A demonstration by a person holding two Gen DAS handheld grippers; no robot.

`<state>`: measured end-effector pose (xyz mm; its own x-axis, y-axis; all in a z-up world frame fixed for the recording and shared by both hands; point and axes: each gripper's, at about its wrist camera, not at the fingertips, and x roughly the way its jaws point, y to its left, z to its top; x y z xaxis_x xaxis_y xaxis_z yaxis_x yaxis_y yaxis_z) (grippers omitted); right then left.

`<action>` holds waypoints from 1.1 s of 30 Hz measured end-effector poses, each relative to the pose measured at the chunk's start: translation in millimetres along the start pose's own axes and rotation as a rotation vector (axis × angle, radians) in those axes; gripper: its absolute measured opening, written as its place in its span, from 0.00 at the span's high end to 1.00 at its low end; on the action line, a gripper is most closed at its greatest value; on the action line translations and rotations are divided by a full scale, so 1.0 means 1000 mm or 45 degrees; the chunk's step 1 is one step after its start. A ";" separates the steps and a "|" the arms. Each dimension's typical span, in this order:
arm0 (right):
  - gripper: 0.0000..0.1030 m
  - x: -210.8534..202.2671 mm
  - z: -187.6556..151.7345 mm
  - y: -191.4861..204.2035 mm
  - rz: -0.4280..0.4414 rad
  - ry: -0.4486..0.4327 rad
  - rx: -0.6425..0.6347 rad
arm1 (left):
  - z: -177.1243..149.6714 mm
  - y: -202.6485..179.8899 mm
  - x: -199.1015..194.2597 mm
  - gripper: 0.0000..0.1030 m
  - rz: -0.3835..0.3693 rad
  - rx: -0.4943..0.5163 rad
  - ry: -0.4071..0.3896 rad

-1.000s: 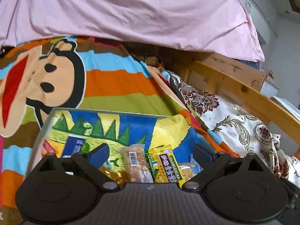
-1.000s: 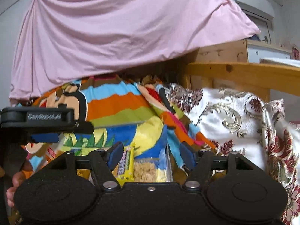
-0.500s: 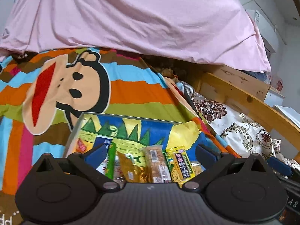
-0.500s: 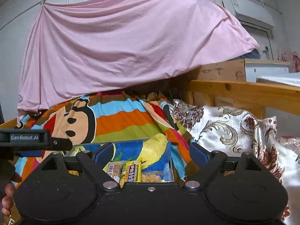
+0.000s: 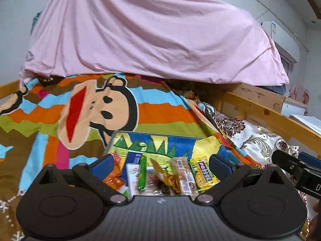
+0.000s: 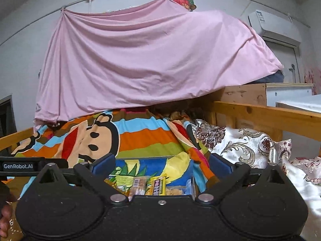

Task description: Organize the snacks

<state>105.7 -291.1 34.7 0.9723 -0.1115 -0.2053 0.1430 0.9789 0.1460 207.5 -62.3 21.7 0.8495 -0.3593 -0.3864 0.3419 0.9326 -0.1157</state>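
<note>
Both tongs, left tongs point(image 5: 161, 161) and right tongs point(image 6: 161, 163), have drawn back from the snack box point(image 5: 158, 142) at lower centre, the left released and empty, the right opening with nothing between them, so placing looks finished and next comes finding another loose snack.

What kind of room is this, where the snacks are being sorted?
Most likely a bedroom or dorm: a wooden bed frame, a striped cartoon-monkey blanket spread over it with the snack box on top, and a wall air conditioner.

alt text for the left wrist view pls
A colourful box of packaged snacks sits on a striped monkey-print blanket, seen between the open, empty left tongs. A pink sheet hangs behind; the right tongs show at the right edge.
</note>
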 end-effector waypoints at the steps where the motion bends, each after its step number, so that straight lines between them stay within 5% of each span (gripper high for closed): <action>1: 0.02 -0.003 0.000 0.001 0.005 0.000 -0.002 | -0.002 0.001 -0.006 0.00 0.010 0.004 -0.008; 20: 0.01 -0.074 -0.015 0.030 0.086 0.030 -0.077 | -0.042 0.014 -0.104 0.00 0.186 0.046 -0.172; 33: 0.01 -0.112 -0.026 0.036 0.093 0.056 -0.102 | -0.065 0.013 -0.143 0.00 0.215 0.047 -0.184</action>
<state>-3.1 -238.5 38.0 0.9703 -0.0334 -0.2397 0.0551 0.9949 0.0845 64.4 2.9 15.8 0.9438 -0.2014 -0.2622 0.2018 0.9791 -0.0259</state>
